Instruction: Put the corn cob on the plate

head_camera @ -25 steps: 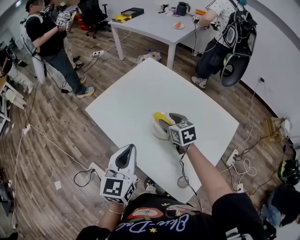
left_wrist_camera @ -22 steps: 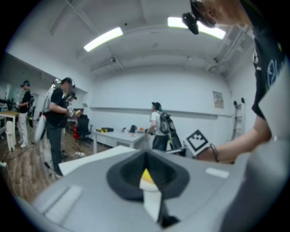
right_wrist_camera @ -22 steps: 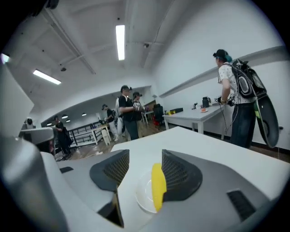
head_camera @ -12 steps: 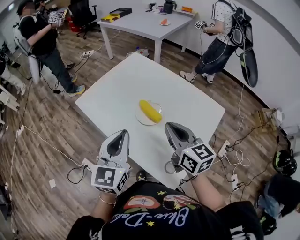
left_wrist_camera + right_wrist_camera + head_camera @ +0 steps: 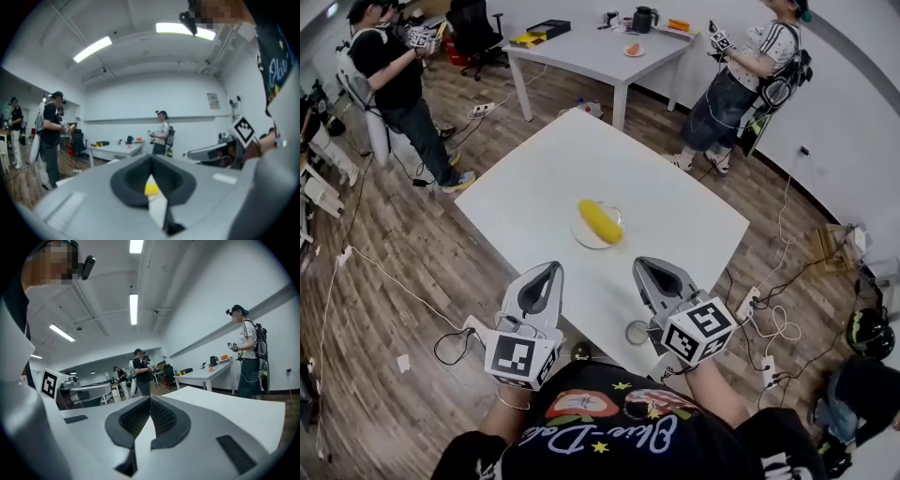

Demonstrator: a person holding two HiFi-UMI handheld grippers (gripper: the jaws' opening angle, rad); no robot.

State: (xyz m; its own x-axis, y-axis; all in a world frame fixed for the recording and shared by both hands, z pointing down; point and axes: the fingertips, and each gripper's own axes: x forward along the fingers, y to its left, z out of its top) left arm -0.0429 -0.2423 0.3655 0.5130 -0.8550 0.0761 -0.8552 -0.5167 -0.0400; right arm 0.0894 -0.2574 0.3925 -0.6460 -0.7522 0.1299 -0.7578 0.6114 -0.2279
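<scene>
Yellow corn cob (image 5: 600, 221): lies on small round pale plate (image 5: 584, 240), mid white surface (image 5: 675, 202), long axis diagonal, ahead between both tools. Right hand-held gripper (image 5: 639, 263): clenched, empty. Left hand-held gripper (image 5: 553, 266): clenched, empty, about equally near. Placement looks finished.

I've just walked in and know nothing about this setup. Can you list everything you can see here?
corn cob: one, yellow, lying on the plate
plate: one, pale, middle of the near table
near table: one, white, in front of the person
far table: one, white, at the back
jug: one, dark, on the far table
office chair: one, black, back left
bystander in a dark top: one, back left
bystander in a striped top: one, back right
cables: several, pale, on the wooden floor
left gripper: one, grey, jaws together, empty
right gripper: one, grey, jaws together, empty
</scene>
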